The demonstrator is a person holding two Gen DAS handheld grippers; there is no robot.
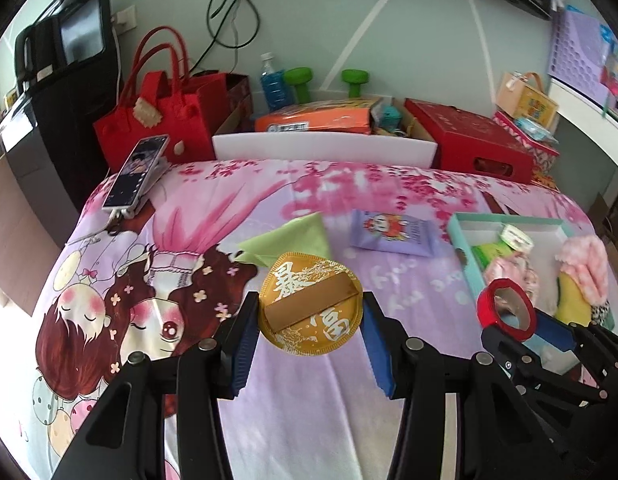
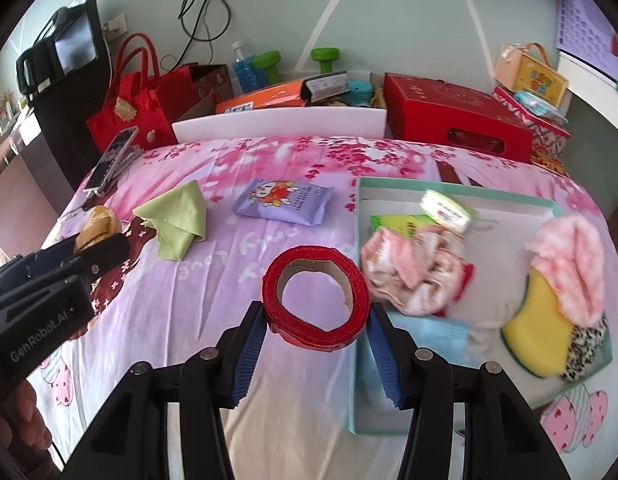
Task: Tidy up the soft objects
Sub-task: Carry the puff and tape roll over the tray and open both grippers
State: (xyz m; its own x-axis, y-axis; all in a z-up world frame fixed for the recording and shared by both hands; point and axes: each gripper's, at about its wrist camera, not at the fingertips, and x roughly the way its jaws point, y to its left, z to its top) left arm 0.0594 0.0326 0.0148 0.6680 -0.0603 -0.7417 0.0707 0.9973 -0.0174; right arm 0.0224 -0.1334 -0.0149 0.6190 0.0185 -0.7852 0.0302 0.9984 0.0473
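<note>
My left gripper (image 1: 309, 316) is shut on a round gold disc with white characters (image 1: 311, 308), held above the bed sheet. My right gripper (image 2: 317, 320) is shut on a red tape roll (image 2: 315, 300), also lifted; it shows at the right in the left wrist view as the red tape roll (image 1: 507, 312). On the sheet lie a green cloth (image 2: 175, 220) and a purple tissue pack (image 2: 285, 200). The teal tray (image 2: 549, 204) at the right holds a pink crumpled cloth (image 2: 413, 272), a pink fluffy item on a yellow sponge (image 2: 565, 268) and a small green-white pack (image 2: 447, 206).
A phone on a stand (image 1: 135, 172) sits at the sheet's far left. Behind the bed stand a red handbag (image 1: 157, 120), a white bin (image 1: 325, 146) with boxes, a red box (image 1: 469, 140), a blue bottle (image 1: 271, 80) and green dumbbells (image 1: 299, 80).
</note>
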